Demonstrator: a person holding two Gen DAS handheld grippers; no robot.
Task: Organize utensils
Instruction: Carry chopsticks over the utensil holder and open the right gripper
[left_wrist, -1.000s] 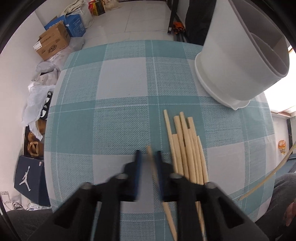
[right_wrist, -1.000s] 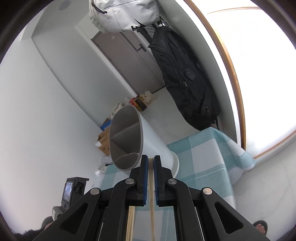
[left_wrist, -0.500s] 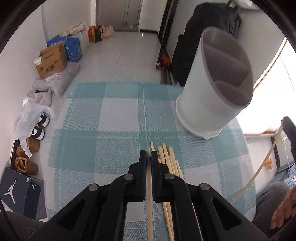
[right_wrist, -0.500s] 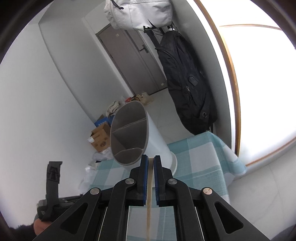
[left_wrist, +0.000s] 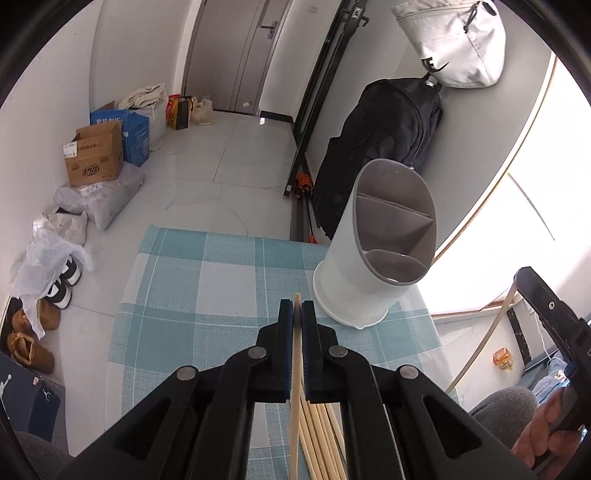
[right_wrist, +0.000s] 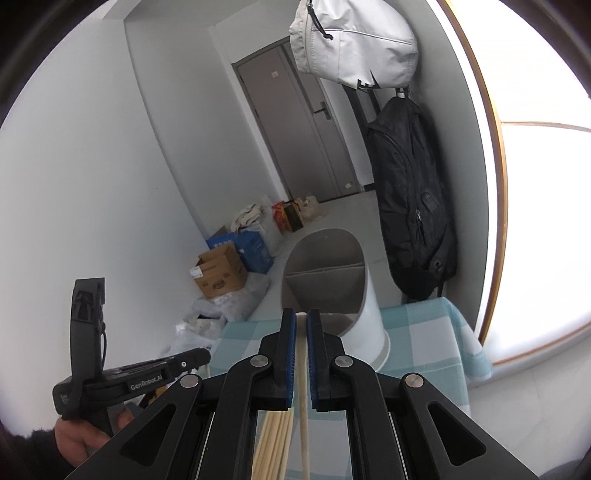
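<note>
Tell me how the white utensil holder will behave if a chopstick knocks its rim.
The holder looks like thin, empty plastic, so probably light and easy to shove across the cloth. It is tall, so a knock at the rim might rock it. Its flared base should help resist tipping.

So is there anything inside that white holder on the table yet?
No: in the left wrist view the white holder shows bare grey compartments, and the loose chopsticks lie on the tablecloth.
</note>
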